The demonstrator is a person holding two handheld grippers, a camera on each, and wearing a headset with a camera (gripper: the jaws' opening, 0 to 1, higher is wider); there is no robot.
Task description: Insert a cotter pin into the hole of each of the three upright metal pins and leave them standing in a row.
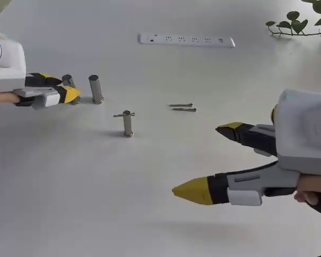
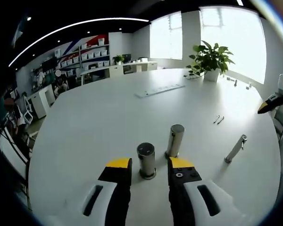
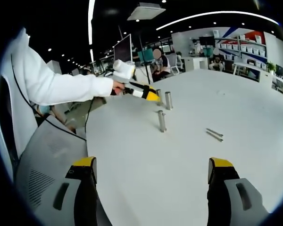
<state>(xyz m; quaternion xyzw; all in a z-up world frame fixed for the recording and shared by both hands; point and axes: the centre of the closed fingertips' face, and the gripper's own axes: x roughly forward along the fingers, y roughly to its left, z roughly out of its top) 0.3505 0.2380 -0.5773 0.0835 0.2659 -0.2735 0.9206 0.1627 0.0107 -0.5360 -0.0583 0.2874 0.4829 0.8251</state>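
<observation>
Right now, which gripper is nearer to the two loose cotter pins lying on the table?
Right. The right gripper hangs open just short of the cotter pins, which lie ahead of its jaws. The left gripper is much farther off to their other side, jaws straddling a metal pin.

Three metal pins (image 1: 96, 89) are counted upright on the desk (image 1: 85, 214); three cotter pins (image 1: 181, 105), two laid loose and one set through a pin; one power strip (image 1: 186, 40); one plant (image 1: 302, 21).
</observation>
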